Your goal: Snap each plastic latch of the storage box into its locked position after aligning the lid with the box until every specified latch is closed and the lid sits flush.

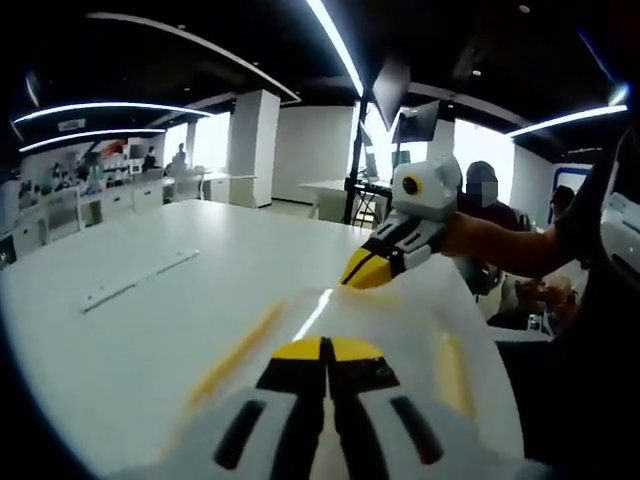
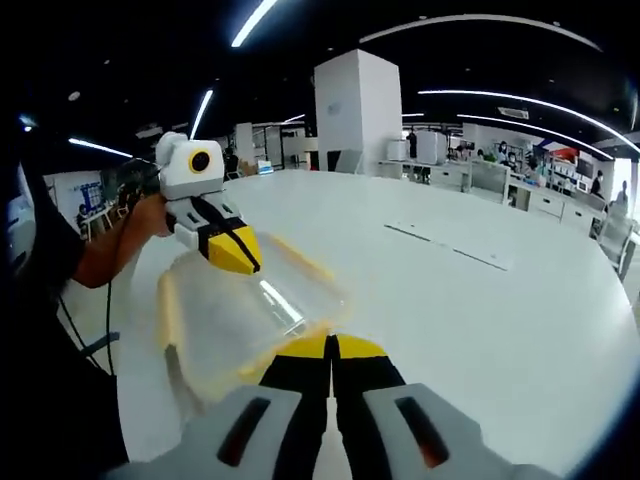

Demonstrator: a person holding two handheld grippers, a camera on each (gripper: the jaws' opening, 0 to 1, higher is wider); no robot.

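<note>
One storage box (image 2: 240,320), clear plastic, one lid (image 1: 400,330) on top of it, on the one large white table (image 1: 150,290) near the table's edge closest to me. Yellow latches: in the right gripper view I count two yellow strips along the lid's edges, one on the far long side (image 2: 300,262) and one on the short side toward my body (image 2: 168,310); in the left gripper view two pale yellow strips also show through blur, and I cannot tell whether any latch is snapped down. Grippers: two, both mine. My left gripper (image 1: 325,352) has its black and yellow jaws drawn together, tips touching the near edge of the lid; whether anything is pinched between them I cannot tell. My right gripper (image 2: 333,350) likewise has its jaws pressed closed, tips at the opposite end of the box. Each gripper appears in the other's view: the right gripper's yellow tip meets the far end of the lid in the left gripper view, the left gripper's yellow tip rests on the lid's top corner in the right gripper view, with my forearm (image 2: 115,250) behind it. Also on the table: one flat inset strip (image 1: 135,280). Background: one white square pillar (image 2: 358,110), ceiling light strips, desks and several people far off.
</note>
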